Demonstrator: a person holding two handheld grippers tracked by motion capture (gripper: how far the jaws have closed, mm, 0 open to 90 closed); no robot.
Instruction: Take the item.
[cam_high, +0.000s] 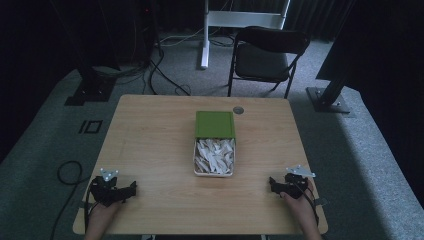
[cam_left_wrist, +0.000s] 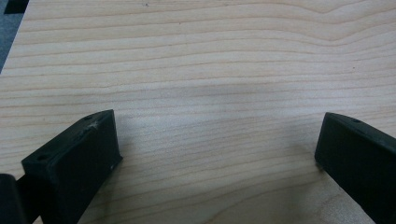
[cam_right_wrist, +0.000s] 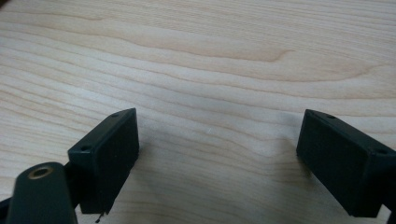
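Both claws—left (cam_high: 131, 188) and right (cam_high: 272, 184)—gape empty at the frame's lower corners; better approach the mid-frame box (cam_high: 214, 144) squarely—green lid (cam_high: 215, 124) first.

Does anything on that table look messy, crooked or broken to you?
Nothing looks broken or spilled. The one oddity: the green lid sits slid back, half off the white box, baring crumpled white paper inside. Both grippers, left and right, rest open near the table's front corners.
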